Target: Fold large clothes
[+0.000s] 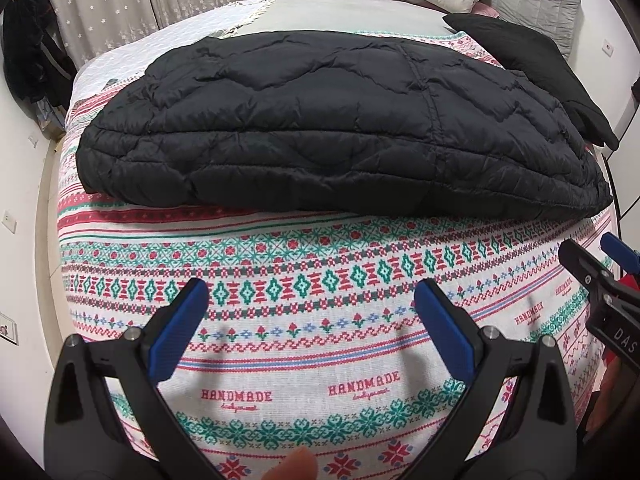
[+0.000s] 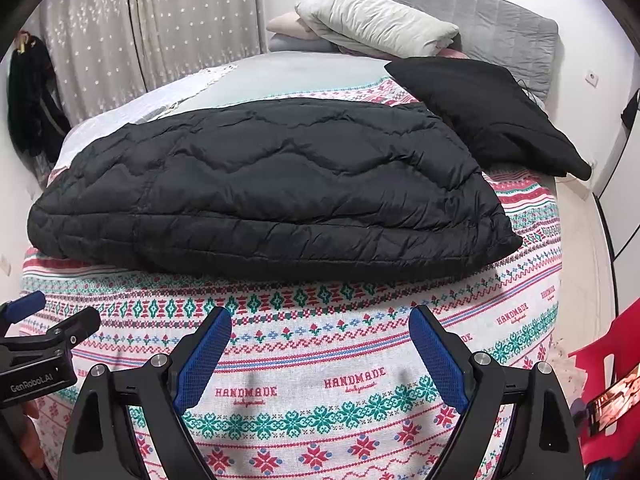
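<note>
A black quilted puffer coat (image 1: 332,120) lies folded in a thick rectangle across the middle of the bed; it also shows in the right wrist view (image 2: 264,192). My left gripper (image 1: 310,296) is open and empty, held over the patterned blanket (image 1: 304,364) short of the coat's near edge. My right gripper (image 2: 320,320) is open and empty too, beside the left one and equally short of the coat. The right gripper shows at the right edge of the left wrist view (image 1: 600,276), the left gripper at the left edge of the right wrist view (image 2: 44,328).
A second black garment (image 2: 488,112) lies folded at the far right of the bed. Pillows and folded bedding (image 2: 376,24) sit at the head against a grey headboard (image 2: 508,20). Curtains (image 2: 160,20) hang at the back left. A red chair (image 2: 612,364) stands at right.
</note>
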Available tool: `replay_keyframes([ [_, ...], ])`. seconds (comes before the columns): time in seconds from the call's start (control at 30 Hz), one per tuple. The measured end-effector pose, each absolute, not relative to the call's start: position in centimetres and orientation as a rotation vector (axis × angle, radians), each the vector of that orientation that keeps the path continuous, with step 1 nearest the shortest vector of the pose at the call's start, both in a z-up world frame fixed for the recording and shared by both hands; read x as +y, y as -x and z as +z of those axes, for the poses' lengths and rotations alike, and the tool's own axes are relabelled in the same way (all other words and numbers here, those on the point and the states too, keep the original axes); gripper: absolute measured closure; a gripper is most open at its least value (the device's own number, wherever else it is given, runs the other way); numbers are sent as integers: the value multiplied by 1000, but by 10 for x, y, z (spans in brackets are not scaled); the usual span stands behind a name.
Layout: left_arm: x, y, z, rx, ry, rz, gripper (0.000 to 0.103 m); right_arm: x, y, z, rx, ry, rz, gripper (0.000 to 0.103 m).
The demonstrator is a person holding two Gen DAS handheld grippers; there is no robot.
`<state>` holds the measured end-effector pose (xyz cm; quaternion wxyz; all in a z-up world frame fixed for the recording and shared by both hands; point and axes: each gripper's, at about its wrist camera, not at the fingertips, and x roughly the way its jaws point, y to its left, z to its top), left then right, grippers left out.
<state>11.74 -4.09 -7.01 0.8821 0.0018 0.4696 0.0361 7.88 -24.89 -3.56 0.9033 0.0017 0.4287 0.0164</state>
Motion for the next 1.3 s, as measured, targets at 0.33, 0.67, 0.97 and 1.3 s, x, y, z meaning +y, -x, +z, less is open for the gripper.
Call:
replay_keyframes([
  [0.33, -41, -117, -69, 976, -3, 74, 1, -249, -79, -35, 889, 2, 33, 12],
  [0.67, -39, -116, -69, 978, -3, 71, 1, -247, -79, -37, 894, 5, 28, 12],
  [0.97, -35, -116, -72, 981, 1, 66, 1, -246, -81, -41, 903, 16, 24, 12],
  [1.3, -36, -116, -75, 989, 2, 71, 1, -246, -79, -40, 901, 18, 30, 12],
])
